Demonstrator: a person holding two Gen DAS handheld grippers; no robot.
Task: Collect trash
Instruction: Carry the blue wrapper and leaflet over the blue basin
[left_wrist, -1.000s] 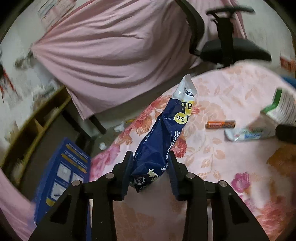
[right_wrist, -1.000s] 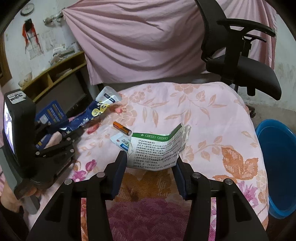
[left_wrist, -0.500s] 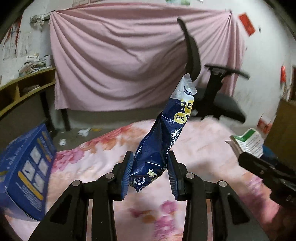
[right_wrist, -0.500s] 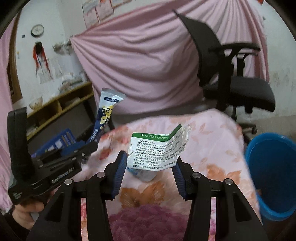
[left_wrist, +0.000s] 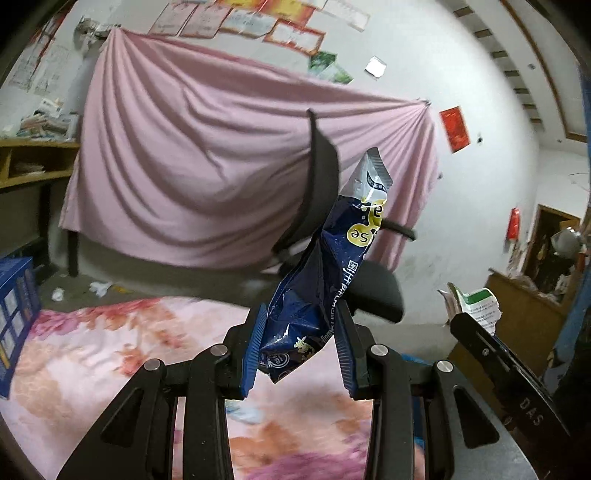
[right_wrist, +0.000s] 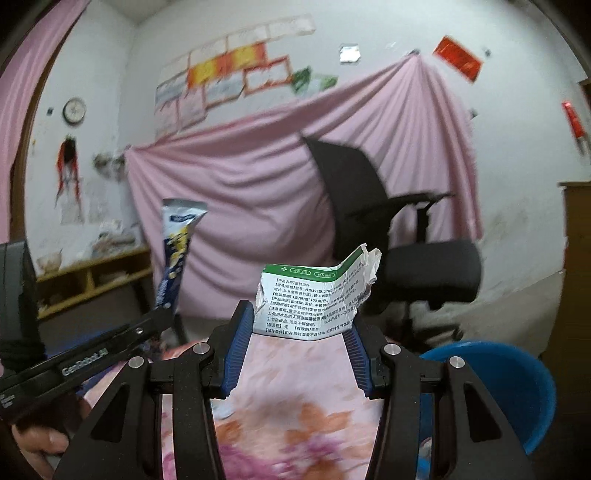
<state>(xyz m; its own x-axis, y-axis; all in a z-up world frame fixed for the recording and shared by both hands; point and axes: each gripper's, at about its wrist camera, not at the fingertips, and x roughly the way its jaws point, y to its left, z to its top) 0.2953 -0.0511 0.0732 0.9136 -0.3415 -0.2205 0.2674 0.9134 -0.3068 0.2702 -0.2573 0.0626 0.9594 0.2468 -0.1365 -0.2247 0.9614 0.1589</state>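
My left gripper is shut on a crumpled dark blue snack wrapper that stands up between its pads, lifted above the pink floral cloth. The wrapper also shows in the right wrist view, at the left. My right gripper is shut on a torn green and white paper box, held above the cloth. The box also shows in the left wrist view, at the right. A blue bucket sits low at the right.
A black office chair stands behind the cloth-covered surface, in front of a pink draped sheet. A blue carton is at the left edge. Wooden shelves line the left wall. Small paper scraps lie on the floor.
Both grippers have lifted and tilted up with their items, away from the cloth. The views now show the wall and chair; the battery and tube on the cloth have dropped out of view.
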